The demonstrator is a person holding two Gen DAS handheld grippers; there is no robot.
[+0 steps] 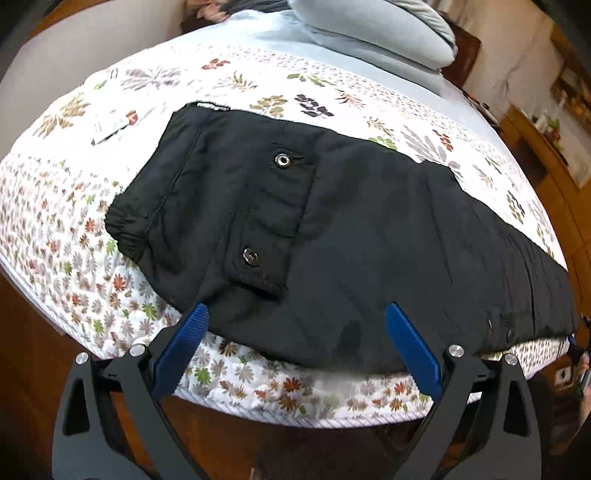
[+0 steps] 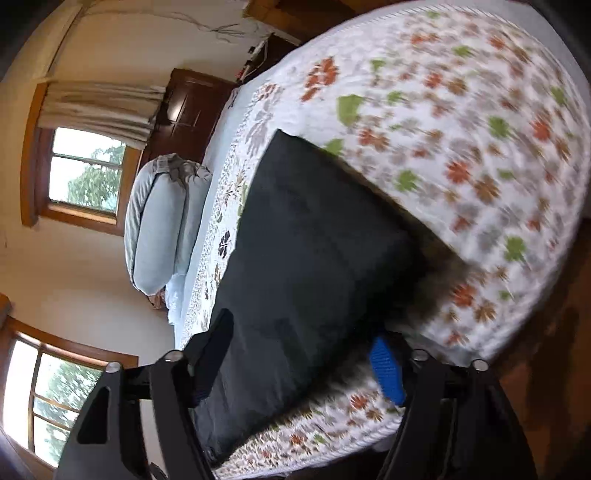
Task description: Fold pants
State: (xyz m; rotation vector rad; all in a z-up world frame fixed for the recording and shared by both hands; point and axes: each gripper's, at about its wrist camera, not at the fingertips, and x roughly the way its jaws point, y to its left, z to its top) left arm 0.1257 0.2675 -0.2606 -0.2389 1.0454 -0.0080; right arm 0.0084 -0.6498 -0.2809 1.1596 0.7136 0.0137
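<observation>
Black pants (image 1: 351, 229) lie flat along the near edge of a bed, waistband at the left and legs running right; two metal snaps show on a pocket flap. My left gripper (image 1: 295, 321) hovers open over the near edge of the seat area, blue pads wide apart and gripping nothing. In the right wrist view, rolled sideways, the leg end of the pants (image 2: 303, 258) runs between the fingers of my right gripper (image 2: 303, 332). Its jaws stand apart, straddling the cloth. The blue pad (image 2: 384, 365) is partly hidden by the fabric edge, and no clear pinch shows.
A white floral bedspread (image 1: 74, 240) covers the bed, whose edge drops to a wooden floor (image 1: 37, 350). Grey folded bedding (image 1: 369, 33) sits at the far side, and a small white tag (image 1: 110, 127) lies beyond the waistband. Windows (image 2: 85, 173) and a dark cabinet (image 2: 188, 107) stand behind.
</observation>
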